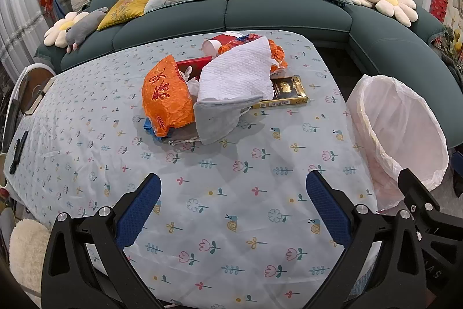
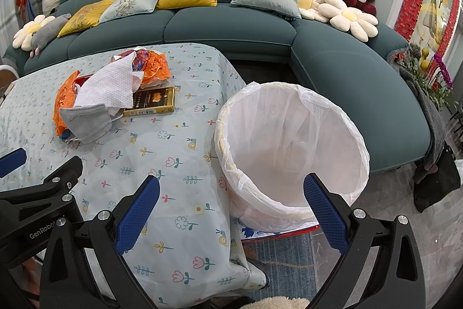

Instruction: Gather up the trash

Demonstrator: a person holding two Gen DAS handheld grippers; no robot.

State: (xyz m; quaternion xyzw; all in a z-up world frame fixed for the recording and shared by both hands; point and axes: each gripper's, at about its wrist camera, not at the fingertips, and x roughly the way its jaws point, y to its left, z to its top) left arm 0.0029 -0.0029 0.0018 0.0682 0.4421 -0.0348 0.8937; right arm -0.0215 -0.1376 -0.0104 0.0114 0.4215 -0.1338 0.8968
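Left wrist view: left tongs (image 1: 233,203) wide open, holding nothing
Right tongs (image 2: 231,203): wide open, empty, at the bin's near rim
Trash (image 1: 220,86): heaped on the table (image 1: 86,135) ahead of left tongs, untouched
Bin (image 2: 289,141): liner looks empty
Progress: nothing collected yet, whole pile left

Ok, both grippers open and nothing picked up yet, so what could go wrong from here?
1. The pile is layered: the paper towel drapes over the gold box and the mask, so one grab may drag others off the table.
2. The bin sits beside the table edge; its loose liner could snag the right gripper.
3. The orange bag is crumpled and may slip.
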